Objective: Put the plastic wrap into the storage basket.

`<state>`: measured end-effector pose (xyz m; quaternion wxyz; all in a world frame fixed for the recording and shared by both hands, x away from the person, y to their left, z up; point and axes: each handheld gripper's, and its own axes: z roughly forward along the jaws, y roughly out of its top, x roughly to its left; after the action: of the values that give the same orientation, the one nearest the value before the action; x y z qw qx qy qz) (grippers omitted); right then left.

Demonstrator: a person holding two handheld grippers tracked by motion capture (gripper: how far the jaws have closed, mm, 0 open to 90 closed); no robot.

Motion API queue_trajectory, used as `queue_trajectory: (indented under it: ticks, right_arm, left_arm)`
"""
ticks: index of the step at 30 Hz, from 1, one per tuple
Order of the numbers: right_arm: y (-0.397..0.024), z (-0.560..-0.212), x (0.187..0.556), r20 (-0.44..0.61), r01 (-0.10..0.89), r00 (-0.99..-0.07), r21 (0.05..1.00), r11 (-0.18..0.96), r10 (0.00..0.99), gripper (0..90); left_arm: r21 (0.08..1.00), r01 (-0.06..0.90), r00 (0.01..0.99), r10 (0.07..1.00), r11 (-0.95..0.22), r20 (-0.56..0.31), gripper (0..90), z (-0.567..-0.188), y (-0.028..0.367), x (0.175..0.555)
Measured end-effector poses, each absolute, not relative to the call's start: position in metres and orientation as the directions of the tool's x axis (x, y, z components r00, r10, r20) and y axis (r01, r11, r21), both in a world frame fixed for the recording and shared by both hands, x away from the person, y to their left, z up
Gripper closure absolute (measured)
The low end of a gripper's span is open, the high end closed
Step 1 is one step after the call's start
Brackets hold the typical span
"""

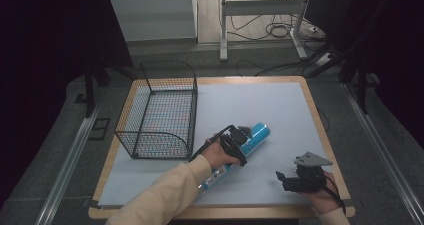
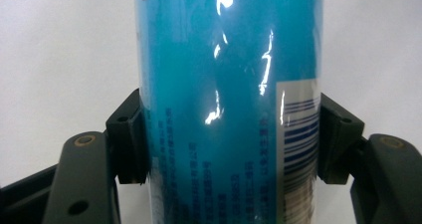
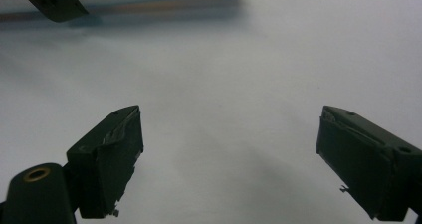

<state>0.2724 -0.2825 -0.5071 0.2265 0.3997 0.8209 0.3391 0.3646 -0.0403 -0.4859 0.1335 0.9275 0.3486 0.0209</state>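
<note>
Blue tube [image 2: 224, 109], black wire basket [image 1: 159, 112], white mat [image 1: 260, 110]

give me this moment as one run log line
left tool: shut on blue can | right tool: open, idle | wire basket: empty

A wooden table [image 1: 312, 105] carries a white mat [image 1: 250, 105] that covers nearly all of its top, leaving a thin wooden border around the edge. On the left part of the mat stands a black wire basket [image 1: 160, 112]. Near the middle, toward the front, a blue tube [image 1: 242, 147] lies on its side on the mat, slanted with its cap end toward the far right.
</note>
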Motion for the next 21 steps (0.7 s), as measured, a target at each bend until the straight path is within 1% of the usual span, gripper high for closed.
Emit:
queue_trajectory:
  ticks: [5, 14, 21]
  right_arm:
    - [-0.283, -0.507, 0.273, -0.103, 0.502, -0.577, 0.737, 0.451, 0.81, 11.6]
    - [-0.283, -0.507, 0.272, -0.105, 0.499, -0.576, 0.74, 0.45, 0.811, 11.6]
    - [-0.283, -0.506, 0.272, -0.104, 0.5, -0.574, 0.741, 0.448, 0.812, 11.6]
  left_arm:
    - [0.259, 0.61, 0.777, 0.629, -0.749, -0.012, 31.1, -0.475, -0.04, 0.363]
    - [0.27, 0.596, 0.787, 0.617, -0.756, -0.008, 31.2, -0.455, -0.032, 0.364]
    - [0.284, 0.592, 0.788, 0.616, -0.755, -0.005, 31.2, -0.446, -0.031, 0.364]
